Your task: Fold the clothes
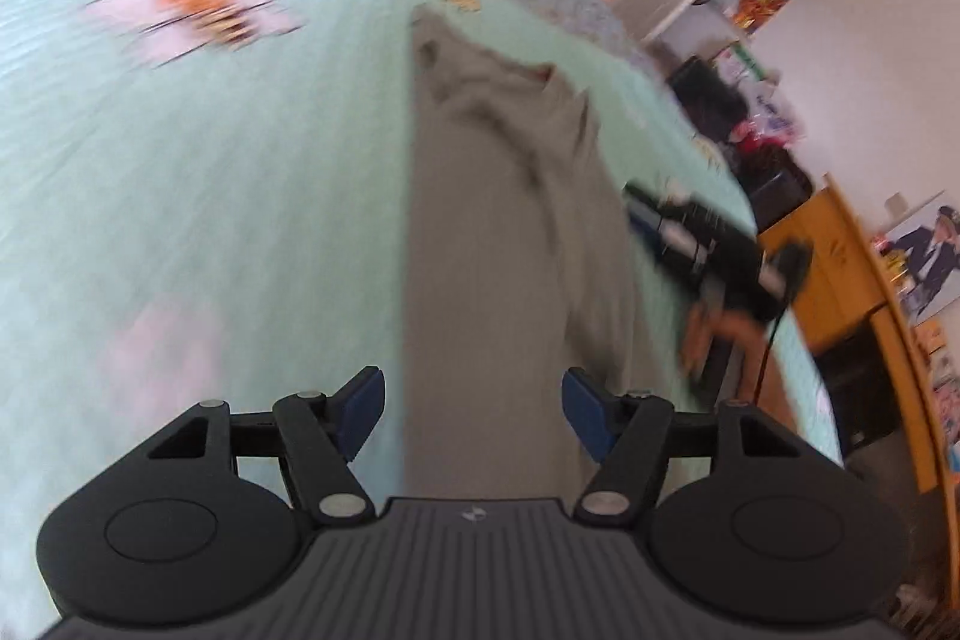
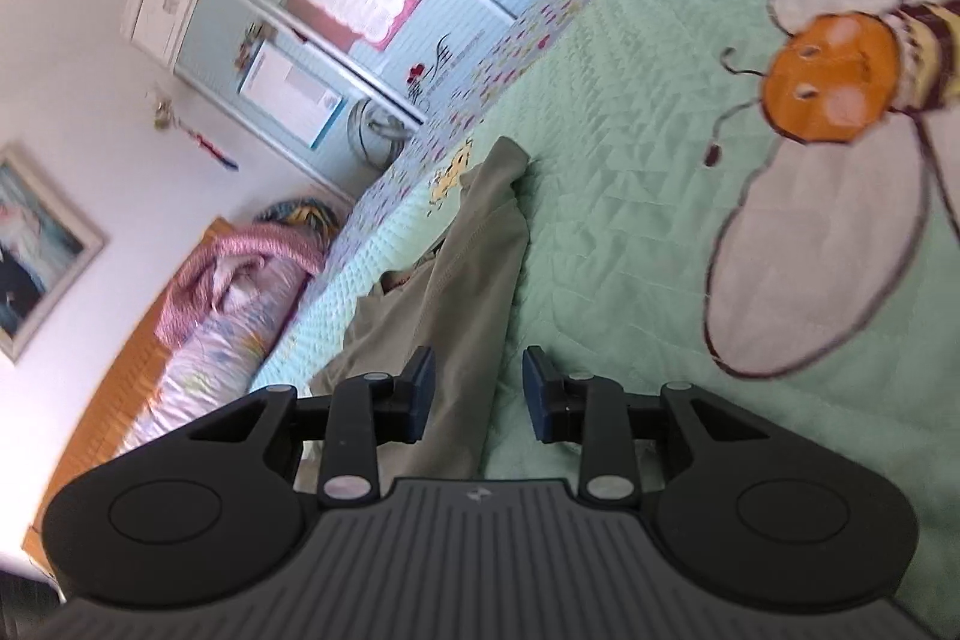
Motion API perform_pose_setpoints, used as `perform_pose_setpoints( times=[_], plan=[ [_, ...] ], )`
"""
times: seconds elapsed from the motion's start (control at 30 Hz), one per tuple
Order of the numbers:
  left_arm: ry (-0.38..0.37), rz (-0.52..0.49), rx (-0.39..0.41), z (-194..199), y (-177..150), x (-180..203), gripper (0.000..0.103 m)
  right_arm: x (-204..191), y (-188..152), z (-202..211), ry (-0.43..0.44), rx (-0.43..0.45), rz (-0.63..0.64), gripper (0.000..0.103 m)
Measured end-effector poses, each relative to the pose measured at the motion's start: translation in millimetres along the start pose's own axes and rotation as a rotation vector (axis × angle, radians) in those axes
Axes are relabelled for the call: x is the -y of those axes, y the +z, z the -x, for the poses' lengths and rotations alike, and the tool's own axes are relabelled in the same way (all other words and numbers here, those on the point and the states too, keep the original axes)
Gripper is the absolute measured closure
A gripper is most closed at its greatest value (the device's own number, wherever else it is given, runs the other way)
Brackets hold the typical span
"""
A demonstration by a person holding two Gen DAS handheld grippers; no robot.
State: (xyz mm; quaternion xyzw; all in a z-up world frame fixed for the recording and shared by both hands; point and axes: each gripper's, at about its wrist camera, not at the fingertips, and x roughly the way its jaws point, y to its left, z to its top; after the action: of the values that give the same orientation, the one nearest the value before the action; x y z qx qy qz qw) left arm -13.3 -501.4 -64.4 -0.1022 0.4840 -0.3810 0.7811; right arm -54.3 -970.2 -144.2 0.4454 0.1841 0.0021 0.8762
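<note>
garment: olive-grey shirt (image 1: 498, 232) lying lengthwise on the green bee quilt (image 2: 630, 220), near its patterned edge | left gripper (image 1: 473, 415): jaws apart, nothing between | right gripper (image 2: 478, 394): jaws apart over the shirt's edge, gripping nothing

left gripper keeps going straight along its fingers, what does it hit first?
Most likely the grey-brown garment spread on the green bedspread: it fills the gap ahead of the open left gripper. Nothing sits between. The frame is motion-blurred, so depth is uncertain. The right gripper is off to the side.
</note>
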Motion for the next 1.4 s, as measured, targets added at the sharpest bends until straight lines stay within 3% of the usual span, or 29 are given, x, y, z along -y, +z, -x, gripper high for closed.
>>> perform_pose_setpoints(
  times=[0.13,0.27,0.3,0.37,0.4,0.43,0.53,0.63,0.83,0.93,1.07,1.13,1.17,1.23,1.27,1.4],
  plan=[
    [0.029,-0.003,-0.037,40.0,-57.3,-10.4,0.033,-18.0,-30.9,47.5,-0.055,-0.075,0.013,0.069],
    [0.002,0.051,-0.025,68.5,-98.1,-27.3,0.032,-42.2,-91.4,142.0,-0.117,-0.145,-0.027,0.066],
    [-0.013,0.085,-0.035,69.0,-106.7,-33.3,0.031,-48.3,-108.2,167.7,-0.125,-0.163,-0.056,0.06],
    [-0.044,0.145,-0.059,73.3,-125.1,-41.6,0.031,-67.2,-143.7,216.0,-0.12,-0.194,-0.062,0.04],
    [-0.061,0.169,-0.07,77.0,-134.5,-43.8,0.031,-76.6,-161.3,234.6,-0.122,-0.214,-0.043,0.024],
    [-0.079,0.169,-0.054,82.9,-141.1,-43.9,0.031,-86.0,-178.8,253.3,-0.124,-0.235,-0.024,0.02],
    [-0.126,0.229,-0.047,91.2,-149.2,-48.2,0.03,-108.6,-222.7,295.9,-0.134,-0.264,0.01,0.02],
    [-0.173,0.313,-0.054,92.7,-158.4,-55.2,0.03,-116.3,-251.9,321.1,-0.11,-0.24,-0.045,0.019],
    [-0.2,0.301,-0.088,99.3,-177.7,-41.7,0.03,-133.6,-263.3,327.5,-0.111,-0.298,-0.027,0.02],
    [-0.195,0.286,-0.07,104.2,-184.9,-41.7,0.03,-162.3,-267.3,334.2,-0.152,-0.273,0.125,0.021],
    [-0.184,0.273,-0.068,101.7,-186.8,-40.3,0.029,-233.6,-307.1,317.5,-0.227,-0.275,0.673,0.028],
    [-0.178,0.27,-0.067,101.0,-186.9,-39.3,0.029,-257.9,-332.5,300.4,-0.218,-0.299,0.877,0.044],
    [-0.18,0.271,-0.068,101.0,-186.3,-39.4,0.029,-264.8,-344.4,291.9,-0.211,-0.318,0.935,0.048],
    [-0.182,0.272,-0.068,101.0,-185.3,-39.8,0.029,-272.1,-365.1,276.4,-0.255,-0.339,1.046,0.069],
    [-0.186,0.273,-0.068,101.1,-185.5,-40.5,0.029,-274.4,-373.3,270.0,-0.281,-0.342,1.102,0.073],
    [-0.194,0.28,-0.065,100.1,-186.1,-42.0,0.029,-273.4,-386.8,264.8,-0.297,-0.363,1.245,0.074]
  ],
)
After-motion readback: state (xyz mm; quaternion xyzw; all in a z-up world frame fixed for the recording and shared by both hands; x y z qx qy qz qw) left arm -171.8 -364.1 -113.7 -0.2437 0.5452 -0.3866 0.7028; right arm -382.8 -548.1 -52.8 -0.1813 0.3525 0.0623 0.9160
